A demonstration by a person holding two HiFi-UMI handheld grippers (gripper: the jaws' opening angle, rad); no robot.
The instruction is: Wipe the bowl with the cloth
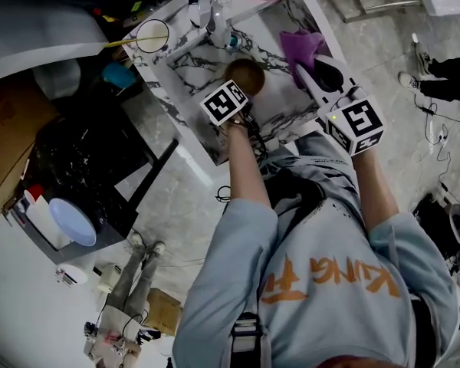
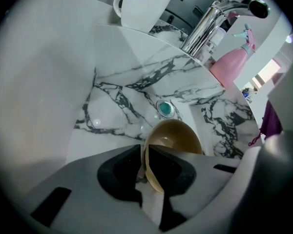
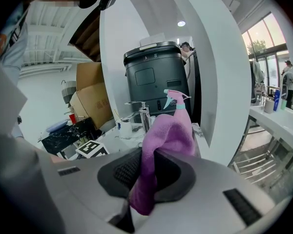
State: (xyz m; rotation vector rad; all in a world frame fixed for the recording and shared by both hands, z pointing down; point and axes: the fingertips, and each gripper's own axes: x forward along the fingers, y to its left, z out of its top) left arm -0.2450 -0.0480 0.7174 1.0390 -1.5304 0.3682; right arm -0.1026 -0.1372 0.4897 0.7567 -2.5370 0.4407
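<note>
A brown bowl [image 1: 246, 75] sits tilted in the marble sink [image 1: 190, 69], near the teal drain [image 2: 165, 108]. My left gripper [image 1: 240, 92] is shut on the bowl's near rim; in the left gripper view the rim [image 2: 147, 165] runs between the dark pads and the bowl [image 2: 178, 136] opens away from me. My right gripper [image 1: 310, 73] hovers over the sink's right edge, shut on a purple cloth [image 1: 303, 46]. In the right gripper view the cloth [image 3: 169, 133] stands up from between the jaws [image 3: 147, 177] and droops over them.
A chrome faucet [image 2: 209, 19] and a white mug [image 2: 142, 6] stand at the sink's back, with a pink spray bottle [image 2: 233, 62] to the right. A black bin [image 3: 157, 77] and cardboard boxes [image 3: 90, 99] stand behind. A person's shoes [image 1: 142, 244] are on the floor.
</note>
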